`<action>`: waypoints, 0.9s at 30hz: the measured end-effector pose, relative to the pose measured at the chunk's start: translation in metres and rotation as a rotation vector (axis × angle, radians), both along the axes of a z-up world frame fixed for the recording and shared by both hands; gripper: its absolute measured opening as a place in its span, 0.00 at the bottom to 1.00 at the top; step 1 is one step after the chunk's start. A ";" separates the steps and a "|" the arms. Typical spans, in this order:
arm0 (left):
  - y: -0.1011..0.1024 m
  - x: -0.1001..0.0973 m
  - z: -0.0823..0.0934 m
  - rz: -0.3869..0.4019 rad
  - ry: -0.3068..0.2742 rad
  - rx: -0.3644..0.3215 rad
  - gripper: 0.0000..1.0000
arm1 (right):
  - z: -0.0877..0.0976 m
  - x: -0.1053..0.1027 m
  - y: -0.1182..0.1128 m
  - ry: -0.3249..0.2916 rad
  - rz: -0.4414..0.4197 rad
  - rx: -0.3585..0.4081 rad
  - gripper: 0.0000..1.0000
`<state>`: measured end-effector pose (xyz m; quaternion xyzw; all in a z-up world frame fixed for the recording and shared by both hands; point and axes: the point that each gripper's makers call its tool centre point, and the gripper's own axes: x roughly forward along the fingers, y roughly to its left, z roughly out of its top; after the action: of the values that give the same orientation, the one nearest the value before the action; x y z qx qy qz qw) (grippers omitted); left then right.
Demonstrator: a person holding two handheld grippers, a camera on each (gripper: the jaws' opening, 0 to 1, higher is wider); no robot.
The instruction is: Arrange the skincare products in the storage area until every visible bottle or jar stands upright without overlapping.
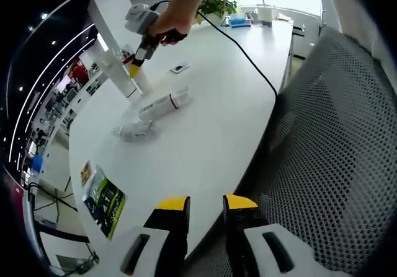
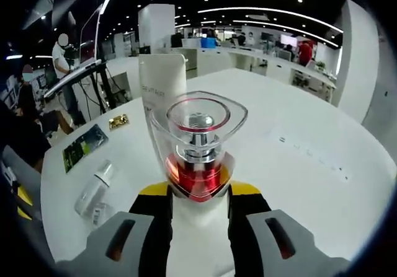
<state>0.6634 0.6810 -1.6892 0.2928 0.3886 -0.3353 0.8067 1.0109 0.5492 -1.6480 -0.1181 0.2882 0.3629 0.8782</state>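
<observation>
My right gripper [image 2: 198, 193] is clamped on one clear red-cored bottle [image 2: 197, 147], a white tube [image 2: 162, 82] standing just behind it. My left gripper [image 1: 205, 204] hangs apart, empty; two bottles [image 1: 162, 104] lie far ahead on the table [image 1: 205, 128].

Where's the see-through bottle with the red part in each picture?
Left gripper view: the red bottle is small, upper left, at the tip of the right gripper, beside the white box.
Right gripper view: the red bottle is big, in the centre, between the jaws.
Shared landmark: the white box, just behind the bottle here.
</observation>
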 end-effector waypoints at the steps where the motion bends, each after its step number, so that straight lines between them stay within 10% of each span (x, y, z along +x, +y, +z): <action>1: 0.000 0.000 0.000 0.000 0.000 0.001 0.22 | 0.000 0.000 0.000 0.001 0.000 -0.001 0.31; 12: 0.003 0.002 0.000 0.017 -0.006 0.006 0.22 | -0.004 -0.003 -0.003 0.021 -0.014 -0.021 0.43; 27: 0.005 0.001 -0.001 0.023 0.001 0.015 0.22 | -0.003 -0.068 -0.028 0.051 -0.113 -0.018 0.58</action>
<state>0.6649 0.6860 -1.6901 0.2940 0.3949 -0.3234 0.8081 0.9433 0.5208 -1.6510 -0.1003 0.3199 0.3129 0.8886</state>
